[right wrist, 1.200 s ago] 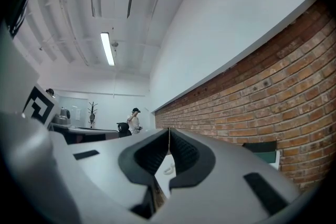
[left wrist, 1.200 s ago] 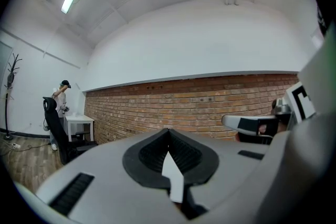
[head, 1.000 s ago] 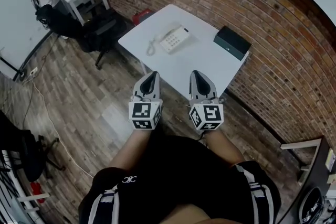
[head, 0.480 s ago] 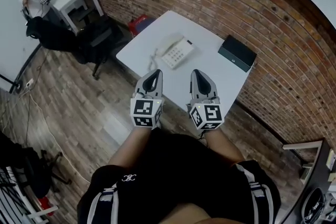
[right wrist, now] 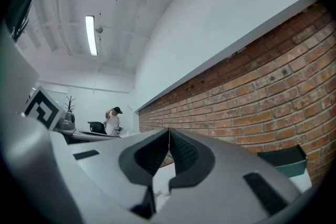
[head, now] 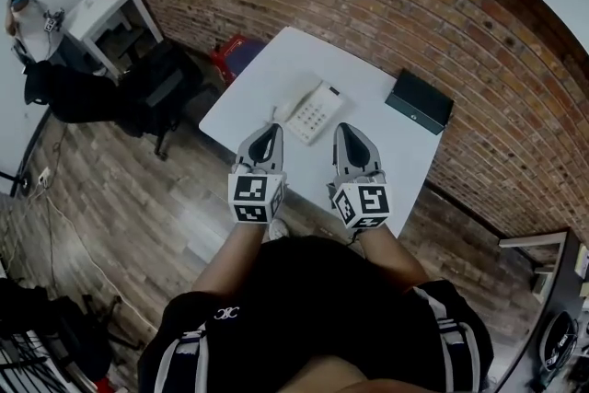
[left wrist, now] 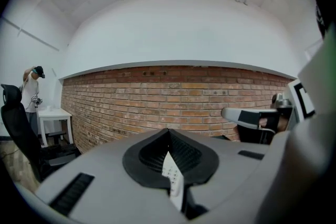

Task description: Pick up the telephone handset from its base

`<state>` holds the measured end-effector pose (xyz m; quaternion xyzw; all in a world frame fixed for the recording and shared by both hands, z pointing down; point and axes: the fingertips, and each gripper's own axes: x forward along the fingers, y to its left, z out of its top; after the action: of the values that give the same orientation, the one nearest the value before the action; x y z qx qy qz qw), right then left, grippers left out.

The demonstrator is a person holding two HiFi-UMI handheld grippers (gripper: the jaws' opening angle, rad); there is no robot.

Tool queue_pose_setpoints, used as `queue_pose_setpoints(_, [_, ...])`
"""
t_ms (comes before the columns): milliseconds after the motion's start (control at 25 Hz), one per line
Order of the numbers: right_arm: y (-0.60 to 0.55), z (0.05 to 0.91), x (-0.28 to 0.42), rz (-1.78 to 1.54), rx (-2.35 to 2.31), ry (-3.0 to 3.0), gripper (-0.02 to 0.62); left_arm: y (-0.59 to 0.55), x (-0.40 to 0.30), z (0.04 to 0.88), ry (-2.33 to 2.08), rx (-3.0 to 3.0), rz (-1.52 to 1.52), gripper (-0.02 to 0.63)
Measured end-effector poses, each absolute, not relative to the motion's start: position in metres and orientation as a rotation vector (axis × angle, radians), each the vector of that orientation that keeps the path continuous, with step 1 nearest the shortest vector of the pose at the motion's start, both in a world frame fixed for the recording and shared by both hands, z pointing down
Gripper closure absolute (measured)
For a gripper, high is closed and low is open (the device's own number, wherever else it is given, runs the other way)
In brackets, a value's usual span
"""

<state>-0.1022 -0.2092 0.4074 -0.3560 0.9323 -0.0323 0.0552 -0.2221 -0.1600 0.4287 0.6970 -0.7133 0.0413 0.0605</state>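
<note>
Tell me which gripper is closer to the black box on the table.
Right. The right gripper is left of the black box, nearer the person; the left gripper is much farther left, past the telephone.

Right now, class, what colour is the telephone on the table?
The telephone is white; the head view shows it best.

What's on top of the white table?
White telephone with its handset on the base, and a dark box by the wall. The left gripper and right gripper hide part of the near edge.
</note>
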Motion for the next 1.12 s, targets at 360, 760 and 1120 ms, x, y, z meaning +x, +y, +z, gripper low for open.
queue_pose_setpoints(360, [-0.253,0.415,-0.140,-0.089,-1.293,2.761,0.597,-0.223,-0.272,0.456,-1.977,2.212,0.206,0.604])
queue_pose_setpoints(760, [-0.282,0.436,-0.109,-0.140,-1.511,2.701,0.597,-0.287,-0.273,0.500,-1.805,2.274,0.372,0.604])
queue_pose_setpoints(1120, [-0.295,0.445,-0.079,-0.135,-1.605,2.697,0.597,-0.325,-0.270,0.558,-1.707,2.217,0.575,0.603])
